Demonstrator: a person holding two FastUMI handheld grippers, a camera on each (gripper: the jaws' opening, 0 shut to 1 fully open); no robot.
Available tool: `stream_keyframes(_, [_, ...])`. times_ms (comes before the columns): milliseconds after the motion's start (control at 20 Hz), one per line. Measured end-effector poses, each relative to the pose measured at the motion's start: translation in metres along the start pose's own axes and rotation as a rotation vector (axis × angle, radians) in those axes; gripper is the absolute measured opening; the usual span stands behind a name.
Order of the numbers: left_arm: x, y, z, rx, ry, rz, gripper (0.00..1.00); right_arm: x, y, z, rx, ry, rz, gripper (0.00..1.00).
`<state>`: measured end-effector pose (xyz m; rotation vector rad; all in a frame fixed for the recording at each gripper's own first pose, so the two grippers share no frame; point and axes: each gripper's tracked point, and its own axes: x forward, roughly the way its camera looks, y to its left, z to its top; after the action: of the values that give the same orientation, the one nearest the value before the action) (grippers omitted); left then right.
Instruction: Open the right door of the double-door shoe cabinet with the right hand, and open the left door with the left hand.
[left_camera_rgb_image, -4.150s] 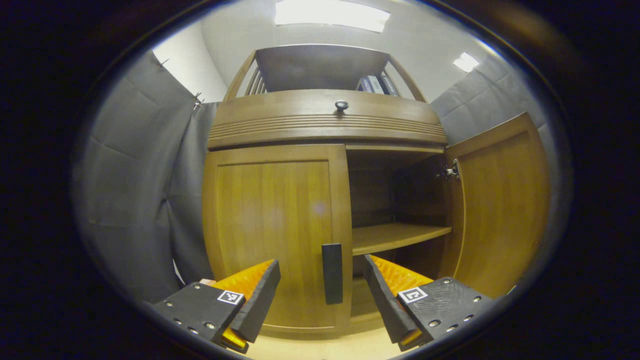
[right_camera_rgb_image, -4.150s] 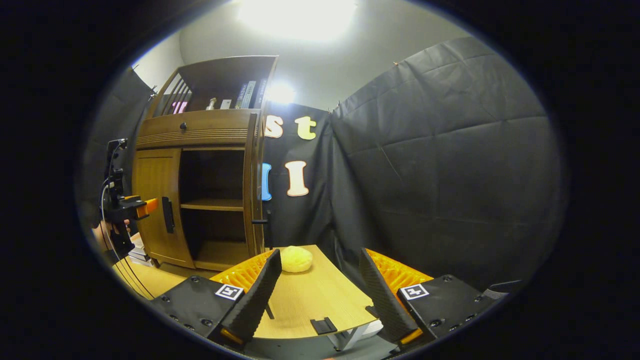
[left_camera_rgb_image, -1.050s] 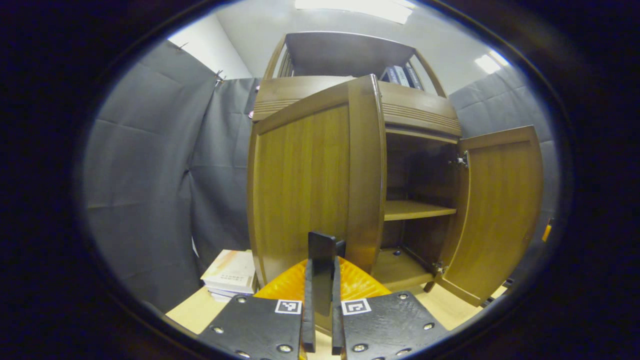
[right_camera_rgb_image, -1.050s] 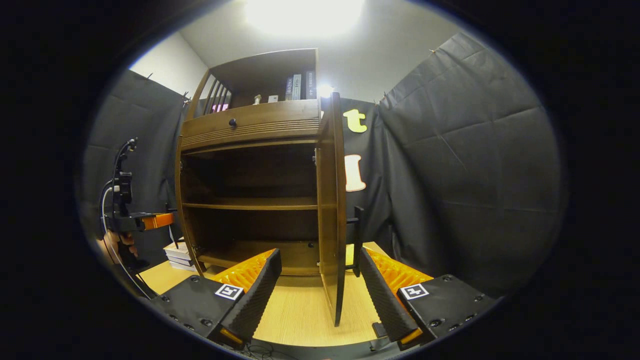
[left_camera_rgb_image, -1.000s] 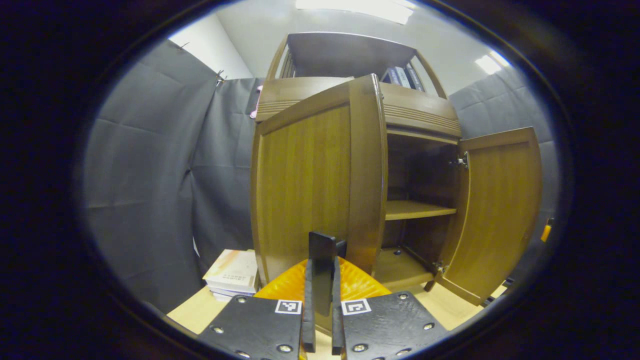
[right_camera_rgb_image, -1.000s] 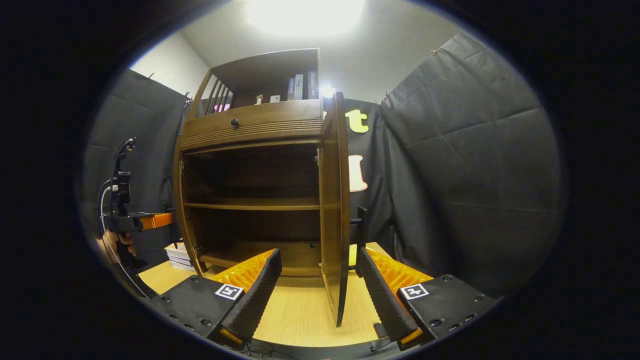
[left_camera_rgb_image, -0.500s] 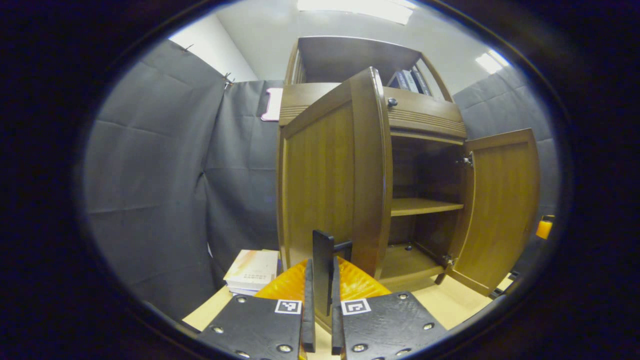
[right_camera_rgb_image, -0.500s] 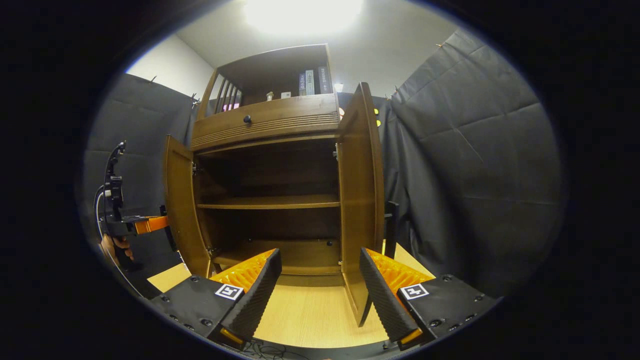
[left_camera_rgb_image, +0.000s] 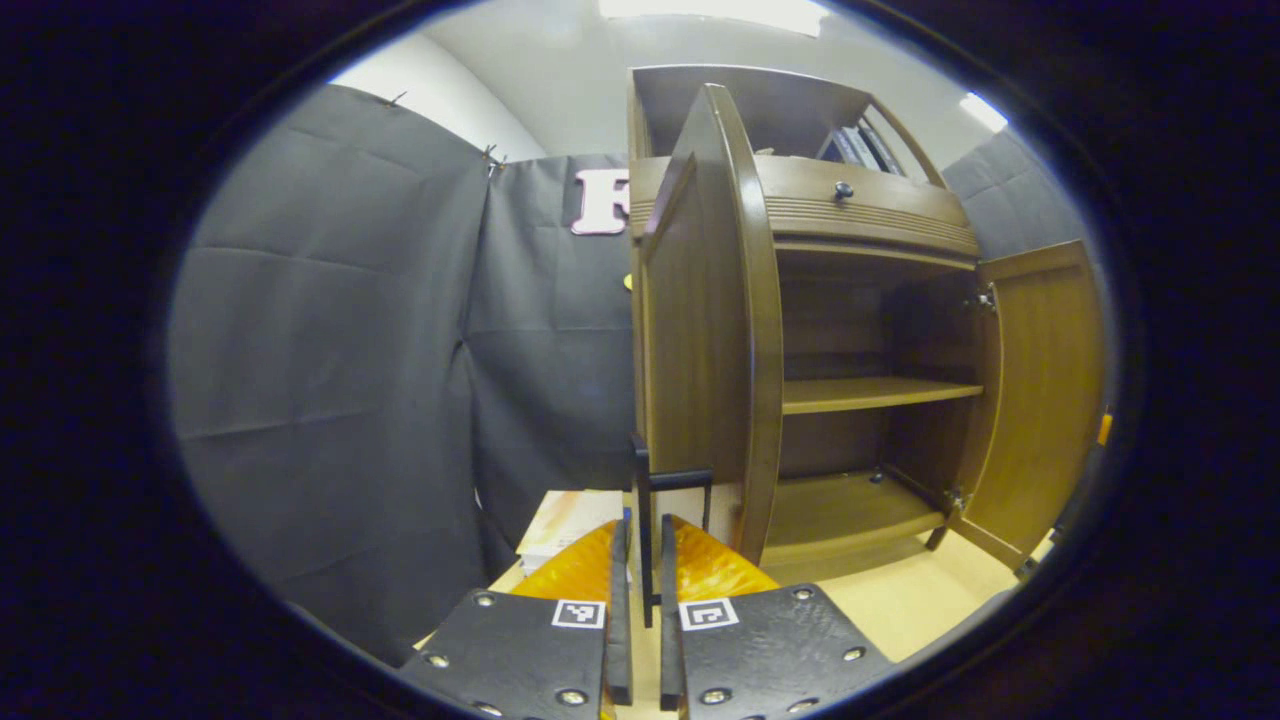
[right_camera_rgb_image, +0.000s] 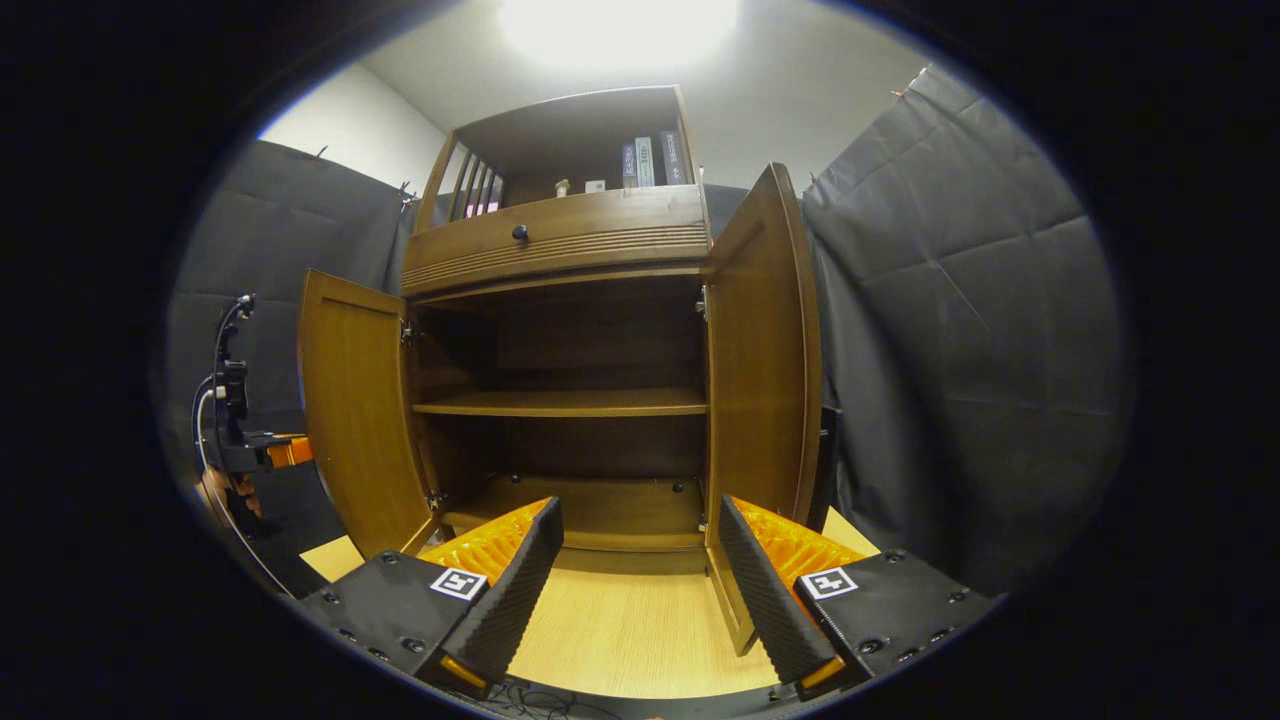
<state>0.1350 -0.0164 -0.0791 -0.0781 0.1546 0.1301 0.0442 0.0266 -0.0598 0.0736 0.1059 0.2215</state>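
With both doors swung wide, left tongs clamped on handle, right tongs apart.

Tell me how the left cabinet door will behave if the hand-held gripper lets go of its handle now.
The left door looks like a rigid wood panel, so it should neither flex nor sag. It hangs on hinges and stands wide open, so it will probably stay put or drift slightly. The left hand-held gripper pinches its thin handle, which seems firmly fixed.
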Motion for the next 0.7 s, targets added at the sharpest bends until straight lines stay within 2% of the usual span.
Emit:
stream_keyframes(300, [-0.002, 0.03, 0.005, 0.029, -0.021, 0.023, 0.14, 0.007, 0.015, 0.004, 0.004, -0.006, 0.02, 0.96])
stream_keyframes(700, [-0.007, 0.059, 0.001, 0.013, -0.02, 0.036, 0.14, 0.006, 0.025, 0.005, 0.001, -0.012, 0.025, 0.96])
